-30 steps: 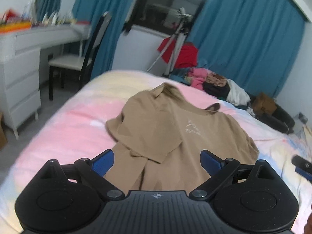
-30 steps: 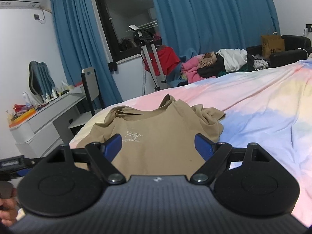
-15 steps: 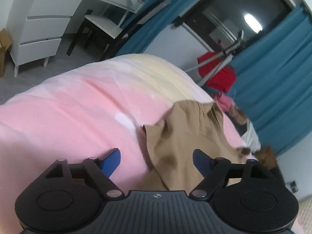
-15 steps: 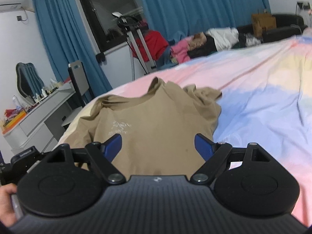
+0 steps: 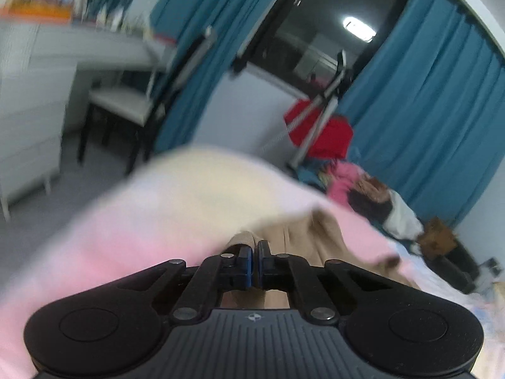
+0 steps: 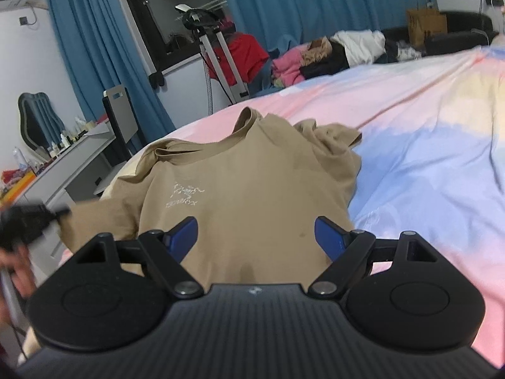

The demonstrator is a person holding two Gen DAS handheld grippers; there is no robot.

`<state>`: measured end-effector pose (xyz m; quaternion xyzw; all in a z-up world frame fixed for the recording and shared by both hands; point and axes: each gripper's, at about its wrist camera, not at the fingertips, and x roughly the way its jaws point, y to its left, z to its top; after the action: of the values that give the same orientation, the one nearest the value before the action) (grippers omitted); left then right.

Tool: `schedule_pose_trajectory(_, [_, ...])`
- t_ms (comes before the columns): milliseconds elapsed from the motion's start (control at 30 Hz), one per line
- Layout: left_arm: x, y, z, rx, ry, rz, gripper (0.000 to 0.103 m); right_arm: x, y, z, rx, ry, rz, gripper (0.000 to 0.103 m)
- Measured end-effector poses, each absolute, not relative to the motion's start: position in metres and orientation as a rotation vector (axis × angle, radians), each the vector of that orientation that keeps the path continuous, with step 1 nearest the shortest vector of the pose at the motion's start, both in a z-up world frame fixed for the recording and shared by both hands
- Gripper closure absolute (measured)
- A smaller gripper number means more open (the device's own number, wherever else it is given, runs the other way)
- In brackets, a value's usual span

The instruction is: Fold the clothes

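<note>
Shirt [image 6: 252,189] on bed [image 6: 426,158], collar far, hem near. Left tool [image 5: 254,252] pinched closed on shirt's left edge, sleeve side. Right tool [image 6: 255,237] wide open, empty, over near hem. Fold likely runs left to right; left tool nearer.
</note>
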<state>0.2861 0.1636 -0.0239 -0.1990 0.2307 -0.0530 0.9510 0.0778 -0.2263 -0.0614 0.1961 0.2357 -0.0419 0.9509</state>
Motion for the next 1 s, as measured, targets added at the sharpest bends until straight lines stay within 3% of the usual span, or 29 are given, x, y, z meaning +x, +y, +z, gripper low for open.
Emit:
schedule_pose_trajectory(200, [0.370,0.158,0.022,-0.105,0.475,0.120,0.100,0.082,-0.229,-0.060,0.382,0.476,-0.107,0.020])
schedule_pose_trajectory(467, [0.442,0.145,-0.021,-0.008,0.566,0.250,0.097,0.095,-0.242,-0.068,0.345,0.460,-0.157,0.020])
schedule_pose_trajectory(667, [0.416,0.135,-0.044,-0.050,0.588,0.179,0.069,0.101,-0.239,-0.071,0.287,0.427,-0.141,0.020])
schedule_pose_trajectory(733, [0.393,0.128,-0.041,-0.061,0.580,0.141,0.048,0.100,-0.237,-0.071,0.286,0.419,-0.126,0.020])
schedule_pose_trajectory(867, [0.328,0.102,-0.022,-0.084,0.551,0.037,0.033,0.096,-0.232,-0.066,0.278,0.397,-0.109,0.020])
schedule_pose_trajectory(933, [0.285,0.084,-0.011,-0.078,0.525,-0.007,0.019,0.092,-0.230,-0.063,0.278,0.389,-0.106,0.020])
schedule_pose_trajectory(1000, [0.236,0.066,-0.001,-0.087,0.503,-0.043,0.018,0.086,-0.230,-0.060,0.283,0.380,-0.104,0.023])
